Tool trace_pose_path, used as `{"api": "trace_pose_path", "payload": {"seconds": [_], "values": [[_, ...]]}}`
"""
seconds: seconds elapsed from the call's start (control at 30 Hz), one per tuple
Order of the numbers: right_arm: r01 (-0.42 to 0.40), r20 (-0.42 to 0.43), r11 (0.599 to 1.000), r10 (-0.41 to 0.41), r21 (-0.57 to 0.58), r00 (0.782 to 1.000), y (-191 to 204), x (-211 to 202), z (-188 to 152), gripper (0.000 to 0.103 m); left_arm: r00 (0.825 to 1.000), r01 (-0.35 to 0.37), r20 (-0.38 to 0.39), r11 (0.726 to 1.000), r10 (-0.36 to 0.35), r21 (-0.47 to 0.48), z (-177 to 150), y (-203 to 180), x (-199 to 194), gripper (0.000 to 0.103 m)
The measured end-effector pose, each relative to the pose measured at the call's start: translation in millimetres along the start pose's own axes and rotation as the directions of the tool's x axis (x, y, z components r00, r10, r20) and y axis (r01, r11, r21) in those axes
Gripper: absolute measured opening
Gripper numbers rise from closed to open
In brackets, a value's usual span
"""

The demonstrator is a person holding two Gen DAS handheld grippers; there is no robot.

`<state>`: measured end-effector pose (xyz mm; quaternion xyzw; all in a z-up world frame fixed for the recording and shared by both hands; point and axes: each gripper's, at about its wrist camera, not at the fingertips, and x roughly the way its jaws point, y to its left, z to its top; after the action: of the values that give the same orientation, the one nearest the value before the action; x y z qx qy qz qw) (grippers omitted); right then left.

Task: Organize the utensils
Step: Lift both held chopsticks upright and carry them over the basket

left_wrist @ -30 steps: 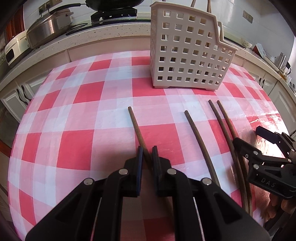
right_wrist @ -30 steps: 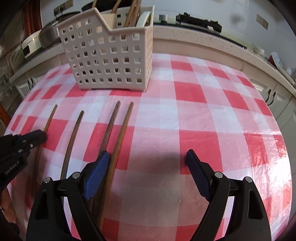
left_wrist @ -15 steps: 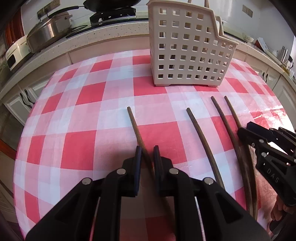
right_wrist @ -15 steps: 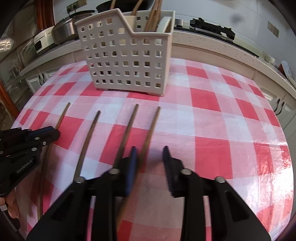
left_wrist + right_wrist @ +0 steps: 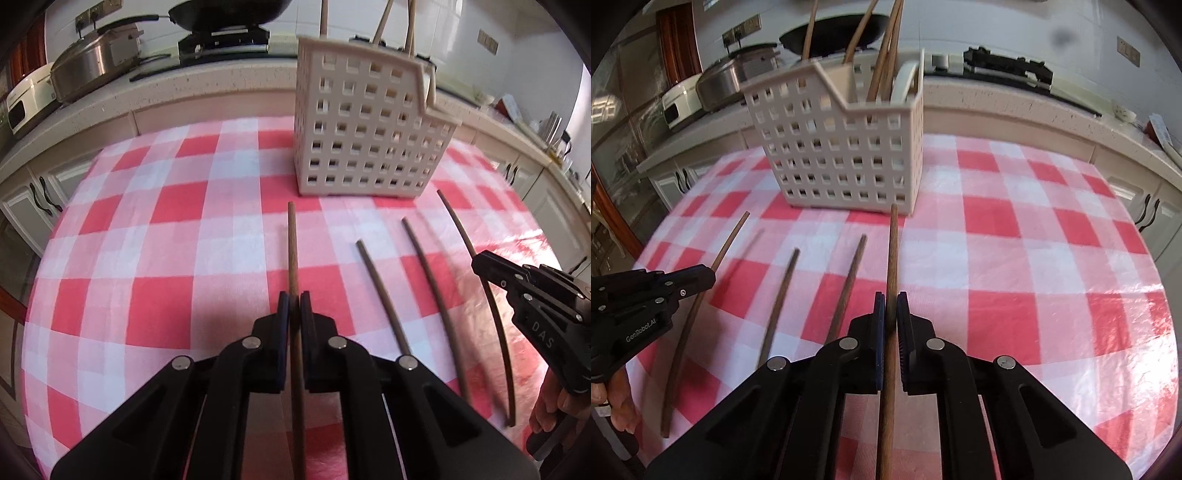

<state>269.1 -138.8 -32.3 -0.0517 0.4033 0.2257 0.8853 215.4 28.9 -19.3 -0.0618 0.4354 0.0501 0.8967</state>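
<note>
My left gripper (image 5: 293,301) has its jaws closing, pads pressed on a brown chopstick (image 5: 291,251) that points at the white slotted basket (image 5: 369,140). In the right wrist view this gripper (image 5: 707,275) sits at the left edge, gripping the outermost chopstick (image 5: 731,236). My right gripper (image 5: 891,299) is also closing, its pads clamped on another chopstick (image 5: 893,251) whose tip reaches the basket (image 5: 842,155). From the left wrist view the right gripper (image 5: 484,264) holds the far-right chopstick (image 5: 456,221). Two loose chopsticks (image 5: 783,288) (image 5: 849,280) lie between the grippers.
Several chopsticks (image 5: 886,48) stand in the basket. A red and white checked cloth (image 5: 1034,258) covers the table. Behind it runs a speckled counter (image 5: 221,92) with a steel pan (image 5: 92,62) and a black wok (image 5: 229,14). Cabinets (image 5: 1145,210) line the right.
My right gripper went from wide open to clamped on the rightmost chopstick. The left gripper tightened on its chopstick, which now lies straight along its fingers.
</note>
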Motion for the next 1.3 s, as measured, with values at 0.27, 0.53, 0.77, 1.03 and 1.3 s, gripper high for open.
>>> {"api": "trace_pose_path", "payload": {"seconds": [0.27,0.53,0.77,1.03,1.3], "values": [[-0.023,0.063,1.000,0.022,0.006,0.998,-2,-36,14,0.009,0.995,0.050,0.088,0.999,-0.048,-0.015,10,0,-39,0.006],[-0.032,0.113,0.999,0.031,0.006,0.993,-2,-64,22,0.009,0.986,0.063,0.153,0.998,-0.062,-0.004,18,-4,-69,0.006],[-0.040,0.157,0.999,0.039,0.002,0.987,-2,-87,27,0.009,0.977,0.069,0.204,0.998,-0.068,0.001,21,-5,-92,0.006],[-0.047,0.190,0.999,0.047,0.000,0.981,-2,-105,30,0.009,0.966,0.078,0.246,0.997,-0.078,0.010,23,-7,-114,0.006],[-0.049,0.213,0.999,0.049,-0.007,0.976,2,-119,30,0.009,0.961,0.083,0.265,0.996,-0.084,0.014,19,-9,-125,0.006]]}}
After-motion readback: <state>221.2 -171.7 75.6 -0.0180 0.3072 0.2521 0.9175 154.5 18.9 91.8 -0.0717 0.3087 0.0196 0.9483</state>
